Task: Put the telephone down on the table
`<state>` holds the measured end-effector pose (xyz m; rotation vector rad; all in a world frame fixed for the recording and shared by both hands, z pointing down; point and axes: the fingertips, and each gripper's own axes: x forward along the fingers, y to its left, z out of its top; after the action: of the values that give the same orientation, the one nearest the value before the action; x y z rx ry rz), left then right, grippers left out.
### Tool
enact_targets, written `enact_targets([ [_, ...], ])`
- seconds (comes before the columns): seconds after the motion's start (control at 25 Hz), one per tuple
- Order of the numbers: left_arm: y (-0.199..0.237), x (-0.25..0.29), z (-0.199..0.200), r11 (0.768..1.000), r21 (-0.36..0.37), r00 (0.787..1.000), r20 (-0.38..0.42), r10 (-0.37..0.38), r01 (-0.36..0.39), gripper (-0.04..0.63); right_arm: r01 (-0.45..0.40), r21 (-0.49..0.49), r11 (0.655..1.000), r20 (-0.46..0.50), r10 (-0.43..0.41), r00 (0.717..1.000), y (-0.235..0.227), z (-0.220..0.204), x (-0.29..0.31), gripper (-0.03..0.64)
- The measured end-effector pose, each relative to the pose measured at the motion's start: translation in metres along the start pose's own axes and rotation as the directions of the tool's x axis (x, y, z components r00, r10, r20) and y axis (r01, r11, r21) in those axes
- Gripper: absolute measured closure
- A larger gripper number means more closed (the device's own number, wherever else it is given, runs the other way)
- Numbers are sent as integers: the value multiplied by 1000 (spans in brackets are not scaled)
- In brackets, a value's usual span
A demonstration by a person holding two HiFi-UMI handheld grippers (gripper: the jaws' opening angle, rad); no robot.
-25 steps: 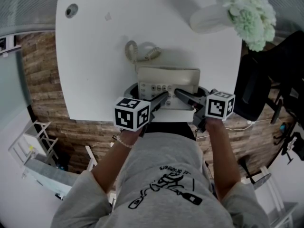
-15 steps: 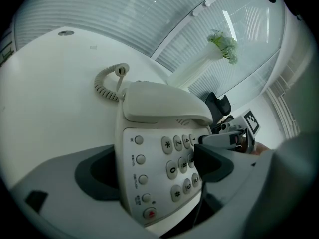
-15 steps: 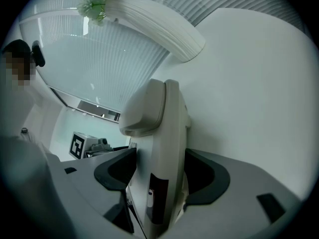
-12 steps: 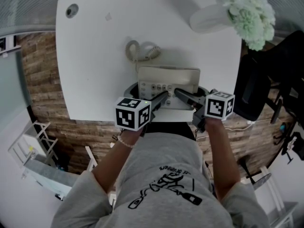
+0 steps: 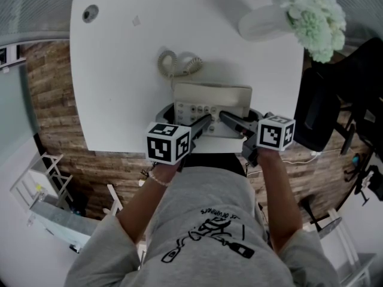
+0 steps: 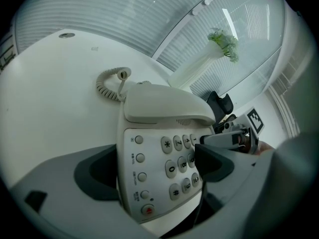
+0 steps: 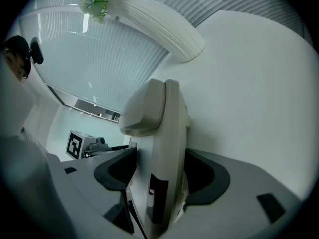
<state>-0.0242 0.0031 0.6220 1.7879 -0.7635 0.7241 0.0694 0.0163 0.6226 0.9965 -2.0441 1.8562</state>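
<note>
In the head view, the left forearm (image 5: pixel 139 207) and right forearm (image 5: pixel 281 191) reach up from the lower frame and angle inward. At centre frame the left gripper (image 5: pixel 201 124) and right gripper (image 5: pixel 231 121) point toward each other. Each has its jaws clamped on the phone (image 5: pixel 212 95).

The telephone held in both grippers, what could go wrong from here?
The telephone is clamped by the left gripper and right gripper close to the near edge of the table; released there, it might tip off. The handset only rests on its cradle, so a tilt could slide it off.
</note>
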Motion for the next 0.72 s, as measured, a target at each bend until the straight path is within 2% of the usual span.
enact_targets([
  [0.72,1,1,-1,1000,11,1000,-11,8,-8,140,36,-25,999,1,-36,999,1,-1,-2,304],
])
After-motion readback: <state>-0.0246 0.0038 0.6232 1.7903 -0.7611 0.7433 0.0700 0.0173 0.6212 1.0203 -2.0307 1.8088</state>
